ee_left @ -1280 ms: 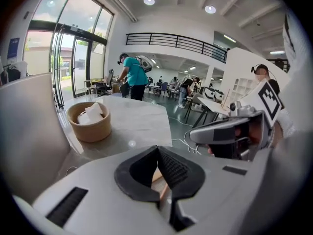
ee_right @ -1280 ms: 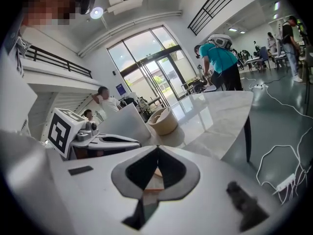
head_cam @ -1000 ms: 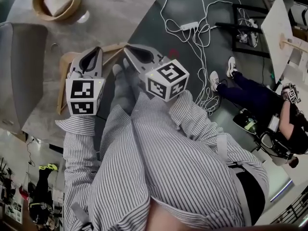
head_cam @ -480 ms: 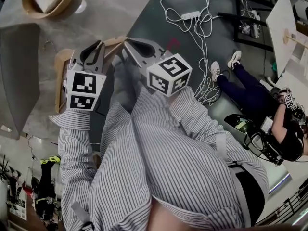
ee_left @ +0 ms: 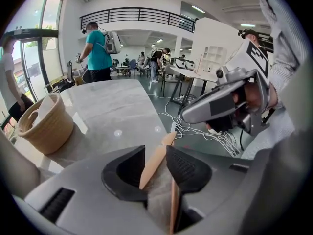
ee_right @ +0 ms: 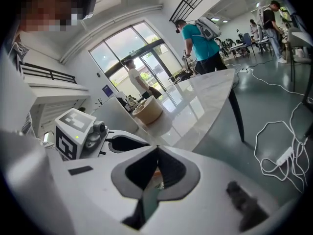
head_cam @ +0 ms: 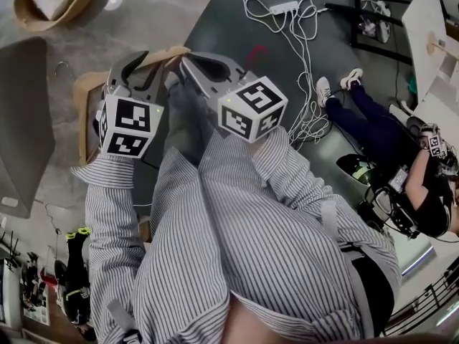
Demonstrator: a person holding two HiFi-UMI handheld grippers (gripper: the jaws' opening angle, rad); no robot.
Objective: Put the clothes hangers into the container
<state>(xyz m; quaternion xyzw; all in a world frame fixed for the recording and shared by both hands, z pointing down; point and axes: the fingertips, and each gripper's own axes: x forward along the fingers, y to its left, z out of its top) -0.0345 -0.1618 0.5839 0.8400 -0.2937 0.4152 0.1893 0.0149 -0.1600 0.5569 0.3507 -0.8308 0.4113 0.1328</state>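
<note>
Wooden hanger (ee_left: 166, 142) sits over the desk (ee_left: 112, 106) edge, well short of the basket (ee_left: 45, 126). Right tool (ee_right: 157, 153) is pinched shut on it, apparently carrying it. Left tool (ee_left: 154, 155) jaws have just been opening, with the hanger loose between them, likely for a regrip.

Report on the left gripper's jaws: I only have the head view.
Observer: Apart, having just been opening; the left gripper has the hanger between its jaws, not pinched.
Operator: Now give me the right one.
Observer: The right gripper is shut on the hanger; only a sliver of wood shows.
Operator: Look beyond the table.
Observer: A person in a teal shirt stands past the table.
</note>
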